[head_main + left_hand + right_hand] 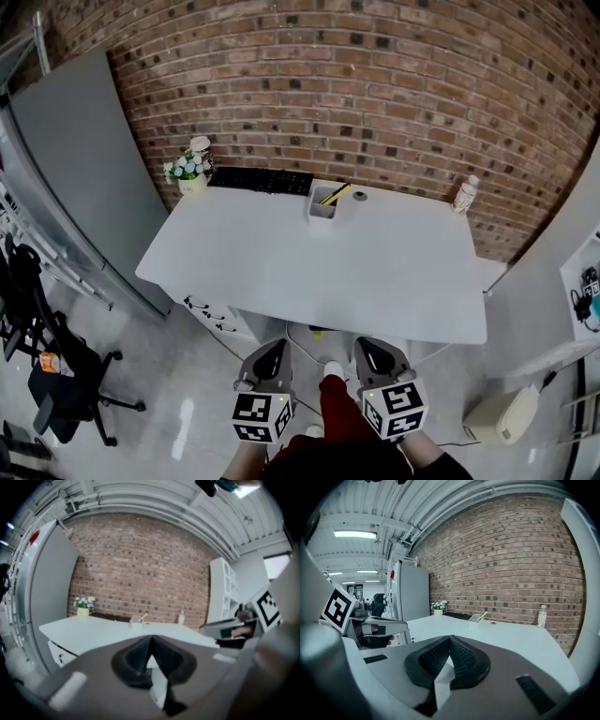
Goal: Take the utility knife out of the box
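A small white box (322,207) stands at the far middle of the white table (375,272), with the yellow utility knife (335,194) sticking up out of it. The box (136,619) and knife (143,616) look small and distant in the left gripper view, as do the box (475,618) and knife (482,615) in the right gripper view. My left gripper (272,347) and right gripper (373,345) hang side by side in front of the table's near edge, well short of the box. Both are shut with nothing between their pads (136,656) (461,658).
A black keyboard (261,180) and a flower pot (190,172) sit at the table's back left, a bottle (465,194) at the back right. A tall grey cabinet (84,169) stands to the left, an office chair (56,375) on the floor, white shelving (586,281) to the right.
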`<state>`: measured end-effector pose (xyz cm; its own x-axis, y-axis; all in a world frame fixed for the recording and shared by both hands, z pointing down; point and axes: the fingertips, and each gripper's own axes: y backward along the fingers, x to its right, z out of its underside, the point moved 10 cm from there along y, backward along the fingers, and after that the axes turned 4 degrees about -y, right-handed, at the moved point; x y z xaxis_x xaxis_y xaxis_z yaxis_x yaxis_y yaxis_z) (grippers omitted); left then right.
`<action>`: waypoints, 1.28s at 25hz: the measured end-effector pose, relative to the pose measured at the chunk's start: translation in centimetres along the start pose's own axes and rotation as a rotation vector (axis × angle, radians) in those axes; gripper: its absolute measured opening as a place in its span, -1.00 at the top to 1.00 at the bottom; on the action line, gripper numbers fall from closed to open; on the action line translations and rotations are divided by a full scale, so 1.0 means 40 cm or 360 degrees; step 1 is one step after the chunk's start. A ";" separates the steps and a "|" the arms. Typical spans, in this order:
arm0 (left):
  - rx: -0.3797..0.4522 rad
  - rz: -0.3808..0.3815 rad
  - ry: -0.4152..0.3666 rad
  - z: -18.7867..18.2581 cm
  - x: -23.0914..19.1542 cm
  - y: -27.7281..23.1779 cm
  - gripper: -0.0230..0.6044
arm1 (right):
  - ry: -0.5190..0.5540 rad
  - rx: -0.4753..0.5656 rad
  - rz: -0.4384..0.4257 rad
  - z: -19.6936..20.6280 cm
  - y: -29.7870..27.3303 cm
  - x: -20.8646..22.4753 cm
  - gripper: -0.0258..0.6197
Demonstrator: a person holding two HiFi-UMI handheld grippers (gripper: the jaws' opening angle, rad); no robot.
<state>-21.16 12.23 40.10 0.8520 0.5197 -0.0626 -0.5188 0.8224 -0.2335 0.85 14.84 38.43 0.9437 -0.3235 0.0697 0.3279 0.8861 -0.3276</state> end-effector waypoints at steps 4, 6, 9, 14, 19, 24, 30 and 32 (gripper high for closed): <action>0.0009 0.0013 -0.0018 -0.013 -0.012 -0.036 0.92 | -0.0009 -0.0005 0.0009 -0.001 -0.024 0.016 0.90; 0.0012 0.0018 -0.0025 -0.018 -0.016 -0.054 0.92 | -0.0013 -0.0010 0.0014 -0.001 -0.035 0.025 0.90; 0.0009 0.0025 -0.0030 -0.025 -0.021 -0.082 0.92 | -0.0019 -0.0022 0.0023 -0.002 -0.050 0.043 0.90; 0.0000 0.0034 -0.0035 -0.038 -0.033 -0.138 0.92 | -0.0029 -0.0032 0.0037 -0.015 -0.086 0.080 0.90; -0.0016 0.0036 -0.0038 -0.046 -0.040 -0.195 0.92 | -0.0049 -0.0057 0.0044 -0.020 -0.122 0.119 0.90; -0.0025 0.0036 -0.0045 -0.055 -0.054 -0.258 0.92 | -0.0058 -0.0075 0.0039 -0.028 -0.169 0.157 0.90; -0.0041 0.0039 -0.0052 -0.070 -0.066 -0.334 0.92 | -0.0076 -0.0096 0.0039 -0.039 -0.222 0.208 0.90; -0.0054 0.0041 -0.0053 -0.070 -0.067 -0.360 0.92 | -0.0083 -0.0106 0.0035 -0.041 -0.241 0.224 0.90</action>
<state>-15.78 -1.68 40.90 0.8352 0.5487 -0.0368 -0.5375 0.8005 -0.2650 6.09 2.86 40.68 0.9522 -0.2848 0.1102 0.3050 0.8682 -0.3914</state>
